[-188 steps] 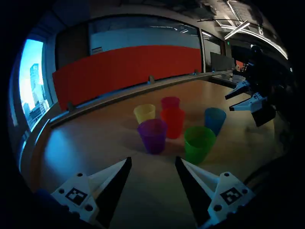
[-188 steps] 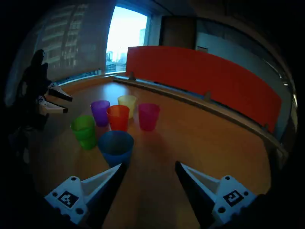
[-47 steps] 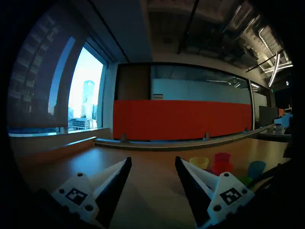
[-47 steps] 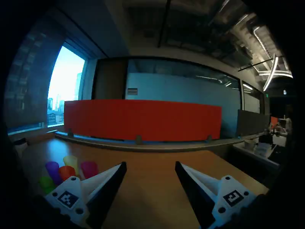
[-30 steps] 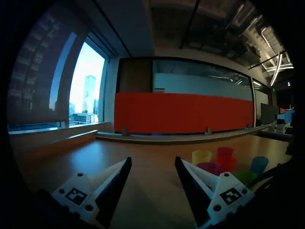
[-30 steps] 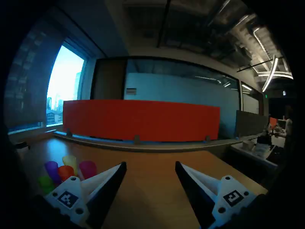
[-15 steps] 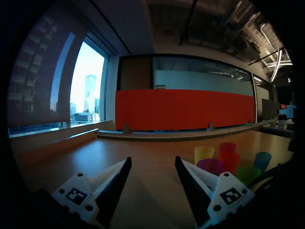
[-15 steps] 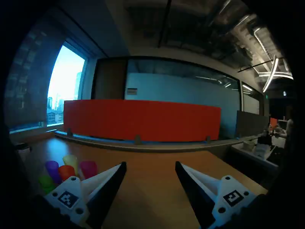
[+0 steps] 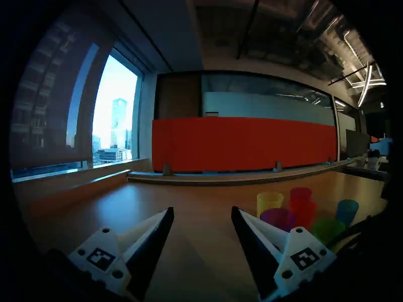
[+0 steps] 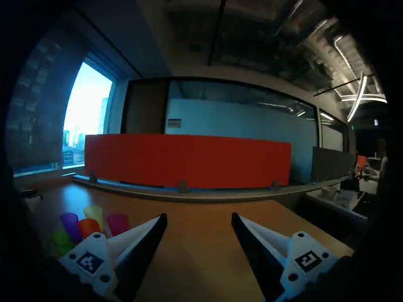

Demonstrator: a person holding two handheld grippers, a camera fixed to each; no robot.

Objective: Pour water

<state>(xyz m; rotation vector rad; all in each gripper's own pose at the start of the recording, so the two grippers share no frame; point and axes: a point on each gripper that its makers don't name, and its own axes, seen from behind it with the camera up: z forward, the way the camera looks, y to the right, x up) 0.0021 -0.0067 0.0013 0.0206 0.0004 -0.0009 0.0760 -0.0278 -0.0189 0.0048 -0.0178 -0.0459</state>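
Left gripper (image 9: 201, 209) is held wide open, nothing gripped; right gripper (image 10: 199, 215) likewise spread, empty. Both are pointed low across the wooden table (image 9: 201, 194). Cups are clustered on it beyond the left gripper's right finger: purple cup (image 9: 278, 219), green cup (image 9: 327, 229), orange cup (image 9: 304, 211), yellow cup (image 9: 269, 201), blue cup (image 9: 347, 211), magenta cup (image 9: 300, 193). Red partition (image 9: 242, 143) and window (image 9: 113, 126) are seen behind.

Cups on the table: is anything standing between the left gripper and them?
Nothing visible does. Bare wooden table lies between the open left gripper and the cluster of cups, which sits off to its right, with the purple cup and the green cup at the front.
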